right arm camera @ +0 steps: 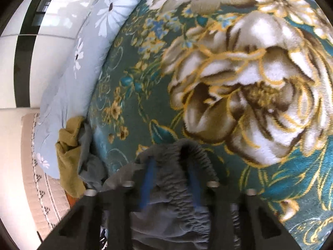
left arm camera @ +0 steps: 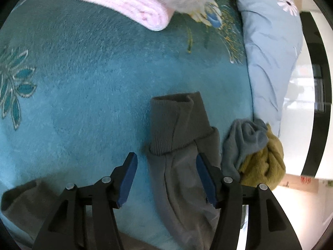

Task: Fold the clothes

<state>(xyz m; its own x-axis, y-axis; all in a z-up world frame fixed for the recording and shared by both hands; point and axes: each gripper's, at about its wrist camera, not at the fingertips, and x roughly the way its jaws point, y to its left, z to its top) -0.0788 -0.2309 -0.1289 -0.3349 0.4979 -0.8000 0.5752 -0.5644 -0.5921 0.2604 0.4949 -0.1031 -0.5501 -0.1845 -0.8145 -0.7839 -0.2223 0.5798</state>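
The grey ribbed-cuff trouser leg lies on the teal floral plush blanket, long axis near-to-far, cuff pointing far. Left tongs stand wide around it; right tongs pinch its gathered grey waistband.

Left gripper tilts steeply downward, its black arms splayed from the bottom of the left wrist view and its two blue pads set well apart. The left pad stands clear in the open; the right pad lies against grey cloth that runs up between the jaws without being pinched. Right gripper also points steeply down, its blue pads drawn much closer together and sunk into a bunched, ribbed fold of the grey cloth, which bulges up between and over the fingers. Motion blur softens the right gripper's arms.
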